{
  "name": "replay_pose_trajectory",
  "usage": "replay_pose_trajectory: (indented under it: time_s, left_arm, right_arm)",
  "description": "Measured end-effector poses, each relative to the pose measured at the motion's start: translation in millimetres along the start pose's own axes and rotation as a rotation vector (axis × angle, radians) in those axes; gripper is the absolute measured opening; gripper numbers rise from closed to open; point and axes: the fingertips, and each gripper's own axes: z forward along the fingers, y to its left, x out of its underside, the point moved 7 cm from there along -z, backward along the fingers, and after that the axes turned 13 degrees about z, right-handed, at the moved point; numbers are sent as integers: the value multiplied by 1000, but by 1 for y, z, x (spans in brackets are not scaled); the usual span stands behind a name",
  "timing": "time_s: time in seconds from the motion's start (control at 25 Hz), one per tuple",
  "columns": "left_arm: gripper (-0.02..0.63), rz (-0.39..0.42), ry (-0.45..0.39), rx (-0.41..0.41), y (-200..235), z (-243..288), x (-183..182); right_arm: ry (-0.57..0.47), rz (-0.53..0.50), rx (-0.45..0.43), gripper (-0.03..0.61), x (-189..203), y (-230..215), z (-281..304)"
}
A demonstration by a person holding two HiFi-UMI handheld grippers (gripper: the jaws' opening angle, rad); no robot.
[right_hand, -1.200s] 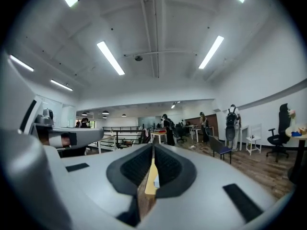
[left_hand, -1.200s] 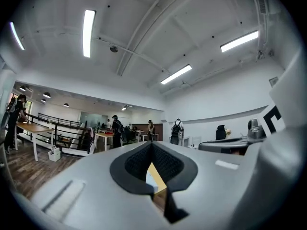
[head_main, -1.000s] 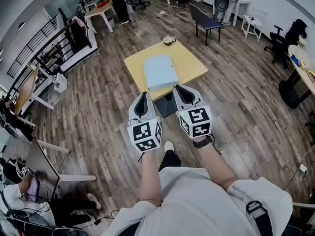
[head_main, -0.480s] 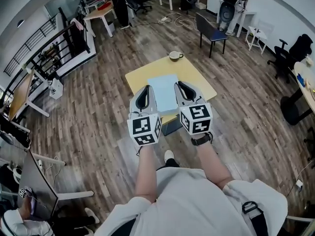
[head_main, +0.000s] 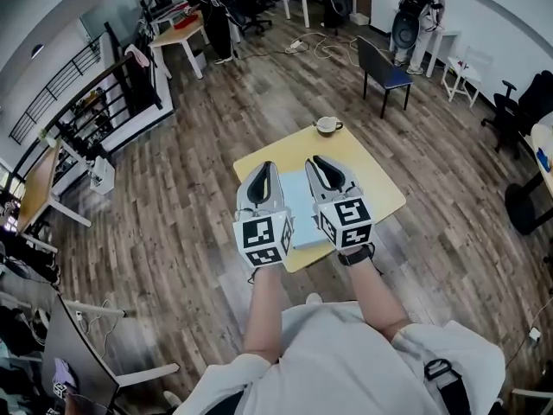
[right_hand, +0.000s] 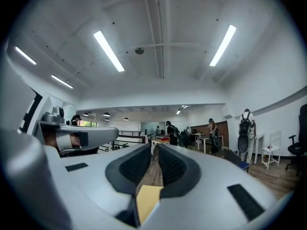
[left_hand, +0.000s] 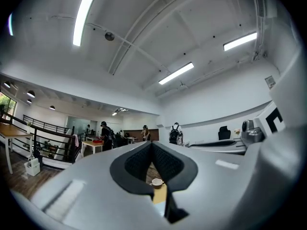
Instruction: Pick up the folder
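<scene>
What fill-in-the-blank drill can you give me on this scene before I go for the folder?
1. The folder lies flat on a ___ table.
2. On the table's far corner, apart from the folder, stands a ___.
3. The left gripper and the right gripper are both ___, with nothing held between their jaws.
Missing words: yellow; cup; shut.

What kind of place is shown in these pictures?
Probably an open-plan office or lab: pale wooden work desks, black office chairs, and long ceiling strip lights over a brown plank floor.
</scene>
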Motion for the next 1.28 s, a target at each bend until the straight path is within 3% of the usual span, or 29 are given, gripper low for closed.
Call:
replay_pose_trajectory:
  time_s: [0.48, 0.76, 0.88, 1.04, 1.28]
  left_arm:
    - [9, -59, 144, 29, 34, 61, 95]
    - [12, -186, 330, 98, 39, 101, 160]
    - [20, -208, 404, 121, 41, 114, 191]
    - [36, -243, 498, 146, 35, 128, 231]
    - [110, -286, 653, 182, 22, 132, 289]
  right_arm:
    - [160, -11, 90, 21, 55, -45, 57]
    - [279, 59, 39, 26, 99, -76, 102]
    - [376, 90, 51, 103, 129, -92, 117]
    - [483, 136, 82, 146, 166, -121, 129]
    - [610, 241, 74, 244, 222, -152, 128]
